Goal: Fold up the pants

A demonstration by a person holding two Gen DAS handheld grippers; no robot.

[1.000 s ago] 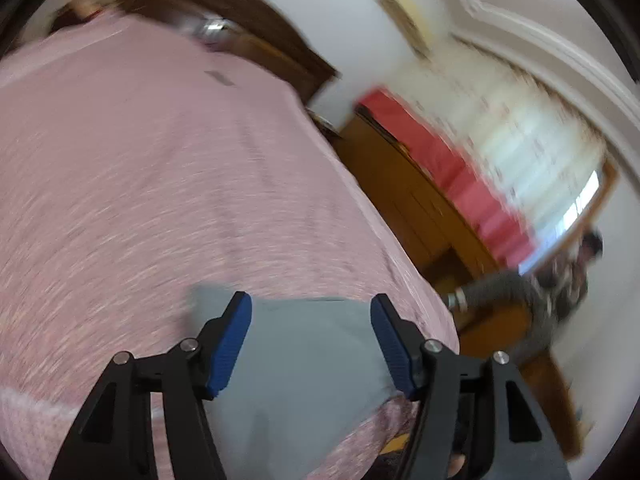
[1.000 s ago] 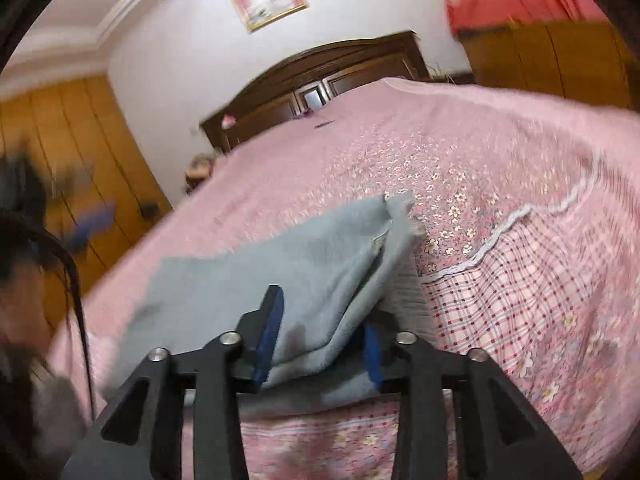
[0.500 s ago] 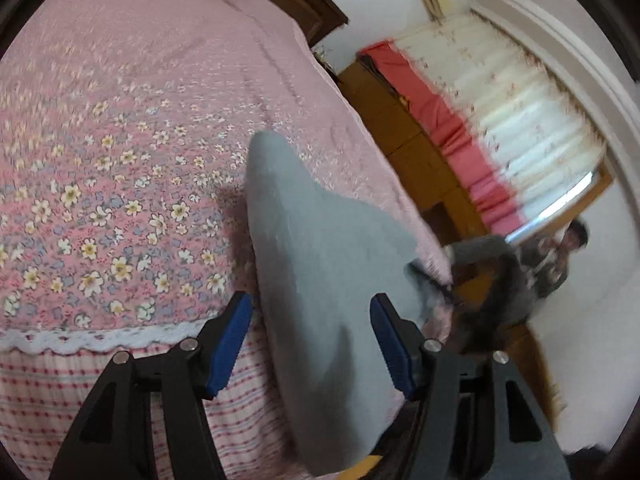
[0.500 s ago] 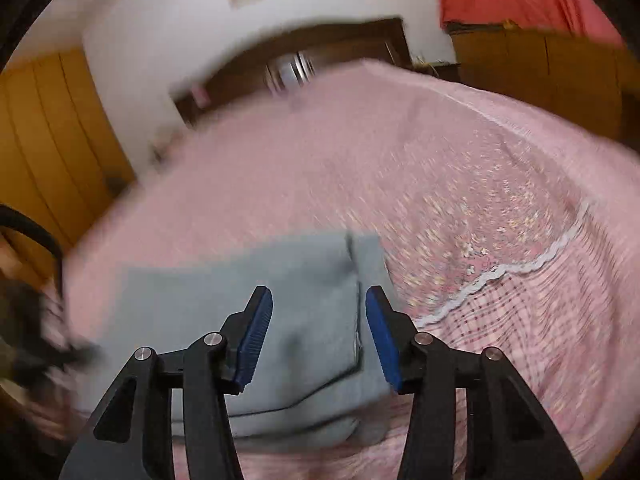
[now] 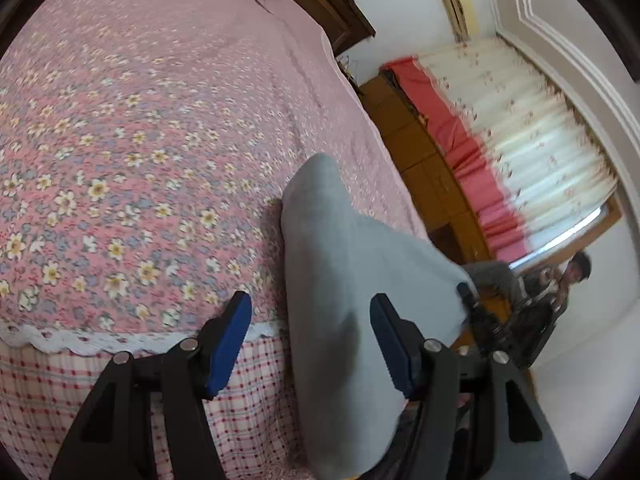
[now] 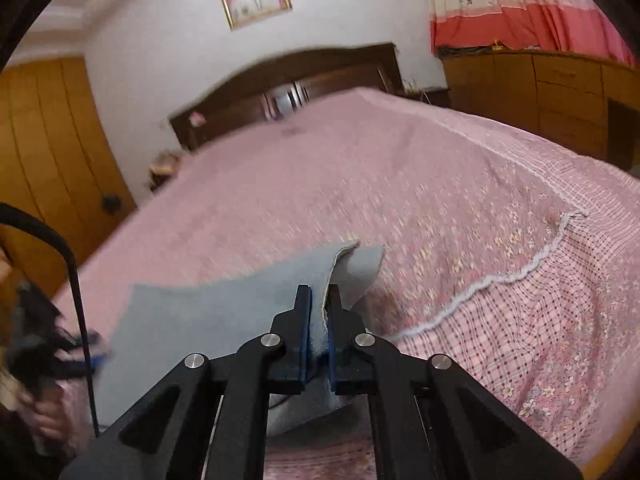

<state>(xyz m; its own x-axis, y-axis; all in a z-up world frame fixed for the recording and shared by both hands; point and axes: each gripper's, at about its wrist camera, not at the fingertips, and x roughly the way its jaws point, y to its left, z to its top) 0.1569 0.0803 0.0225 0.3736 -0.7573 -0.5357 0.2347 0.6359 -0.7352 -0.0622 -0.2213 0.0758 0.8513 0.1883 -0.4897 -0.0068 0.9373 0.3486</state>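
Grey pants [image 5: 344, 280] lie folded near the foot edge of a pink flowered bedspread [image 5: 140, 140]. My left gripper [image 5: 310, 308] is open, its blue pads wide apart. The cloth runs between them, close to the right-hand pad, and the left-hand pad is clear of it. My right gripper [image 6: 319, 294] is shut on the pants [image 6: 224, 316], pinching a raised seam edge between its blue pads. That corner stands lifted off the bed. In the right wrist view the left gripper [image 6: 36, 344] shows blurred at the far left, with a hand [image 6: 44, 420] below it.
A white lace trim [image 6: 500, 276] marks where the bedspread drops over the bed's edge in checked cloth. A dark wooden headboard [image 6: 288, 80] stands at the far end. Wooden cabinets [image 6: 540, 92] and a red-and-white curtain [image 5: 520, 152] line the wall. A person [image 5: 560, 284] is beside the bed.
The right gripper's jaws have closed on the pants' edge and it has risen with the cloth. The left gripper has dropped lower over the pants, still wide apart.
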